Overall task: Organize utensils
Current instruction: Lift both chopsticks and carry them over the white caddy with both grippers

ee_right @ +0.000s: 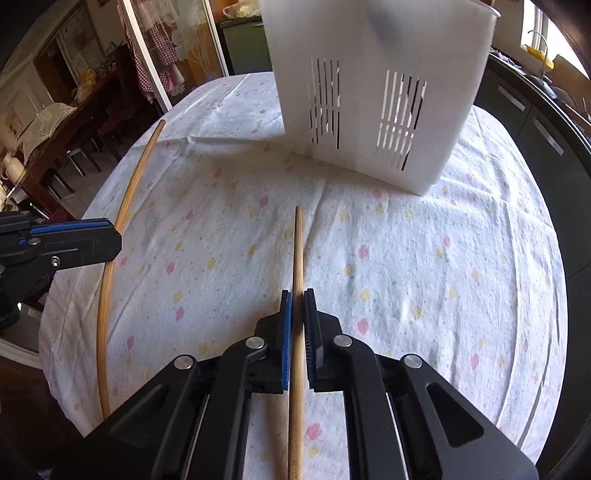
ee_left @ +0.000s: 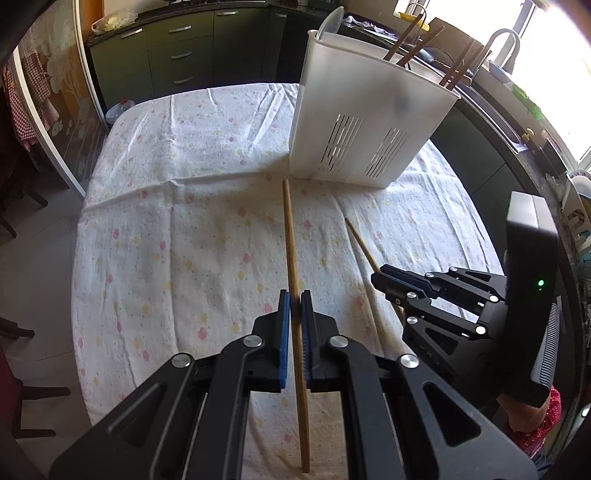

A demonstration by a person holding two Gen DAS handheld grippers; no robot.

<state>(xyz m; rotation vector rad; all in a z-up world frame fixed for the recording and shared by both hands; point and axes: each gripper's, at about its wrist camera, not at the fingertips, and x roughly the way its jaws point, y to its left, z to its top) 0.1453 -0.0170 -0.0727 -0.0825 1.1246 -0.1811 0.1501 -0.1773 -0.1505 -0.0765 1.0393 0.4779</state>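
Note:
My left gripper (ee_left: 295,297) is shut on a long wooden chopstick (ee_left: 290,236), which points toward the white slotted utensil holder (ee_left: 369,122) at the back of the table. The holder contains several chopsticks (ee_left: 404,35) and a pale spoon (ee_left: 330,24). My right gripper (ee_right: 297,295) is shut on a second chopstick (ee_right: 297,251), low over the cloth, aimed at the holder (ee_right: 369,92). In the left wrist view the right gripper (ee_left: 380,280) sits lower right. In the right wrist view the left gripper (ee_right: 110,236) and its chopstick (ee_right: 122,206) are at the left.
The round table wears a white floral cloth (ee_left: 184,221). Dark green cabinets (ee_left: 177,48) line the back wall, and a counter with a sink tap (ee_left: 502,40) runs along the right. Dark chairs (ee_right: 77,155) stand beyond the table's left edge.

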